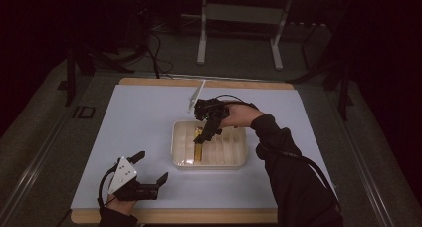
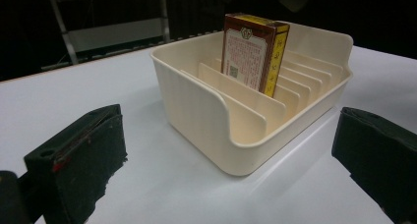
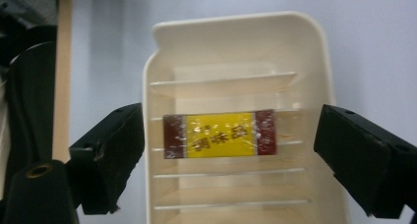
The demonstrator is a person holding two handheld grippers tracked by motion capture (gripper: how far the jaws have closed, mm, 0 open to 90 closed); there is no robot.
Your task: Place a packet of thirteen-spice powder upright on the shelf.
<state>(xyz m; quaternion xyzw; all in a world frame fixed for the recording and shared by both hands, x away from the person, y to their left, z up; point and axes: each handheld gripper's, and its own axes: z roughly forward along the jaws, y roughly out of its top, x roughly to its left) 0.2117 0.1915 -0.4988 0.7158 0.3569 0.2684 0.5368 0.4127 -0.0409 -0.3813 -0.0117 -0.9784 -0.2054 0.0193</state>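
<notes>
- The red and yellow box (image 2: 254, 52) stands upright on its narrow edge in one slot of the cream slotted tray (image 2: 216, 135), between two dividers and towards the tray's high back wall; it looks settled and leans on nothing but the dividers.
- From the right gripper view the box's (image 3: 219, 134) yellow top face shows square across the slot, with free slots on both sides of it in the tray (image 3: 156, 86).
- The right claw (image 3: 231, 155) hangs over the box with its jaws spread wide, one on each side and neither pad touching the pack, so I judge the placing of this box as done and the release as made.
- In the high view the right claw (image 1: 206, 132) is above the tray (image 1: 181, 157), which sits near the middle of the white table (image 1: 139, 117).
- The left claw (image 1: 150, 168) rests near the table's front edge, well apart from the tray, jaws spread and holding nothing; its own view looks at the tray from the side.
- What is left, as I judge it: lift the right claw clear without knocking the box. No other loose packs show on the table, so whether more slots are to be filled I cannot tell.
</notes>
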